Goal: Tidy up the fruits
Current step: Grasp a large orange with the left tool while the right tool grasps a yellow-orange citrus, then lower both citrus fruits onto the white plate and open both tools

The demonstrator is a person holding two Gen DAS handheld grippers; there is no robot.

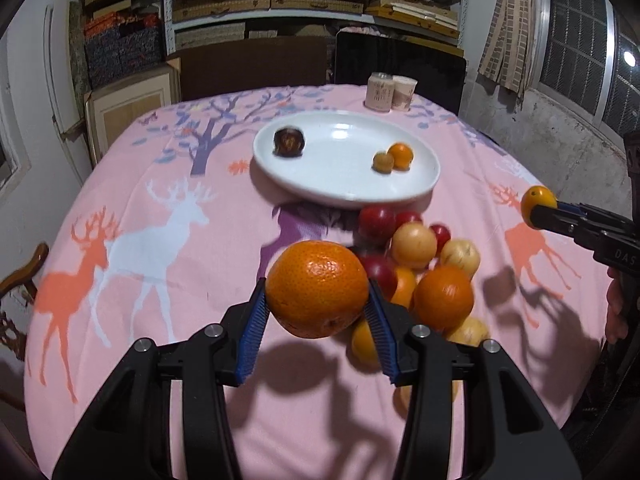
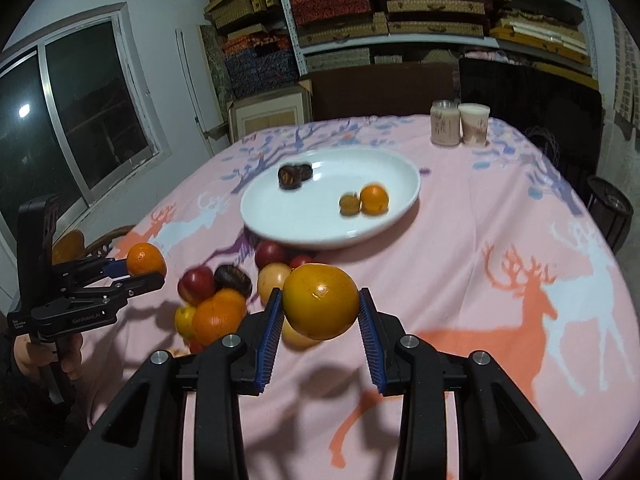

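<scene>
Both grippers hovered above the worktop (image 1: 200,360), left gripper (image 1: 316,304) jaws clenched on an orange (image 1: 316,288), right gripper (image 2: 320,312) jaws on a yellow fruit (image 2: 320,306).

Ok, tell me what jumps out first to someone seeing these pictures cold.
Each gripper holds a fruit above the pink tablecloth: the left gripper is clamped on a big orange, the right gripper on a yellow-orange fruit. Past them lies a pile of fruit, and beyond it a white plate holding three small fruits.
</scene>
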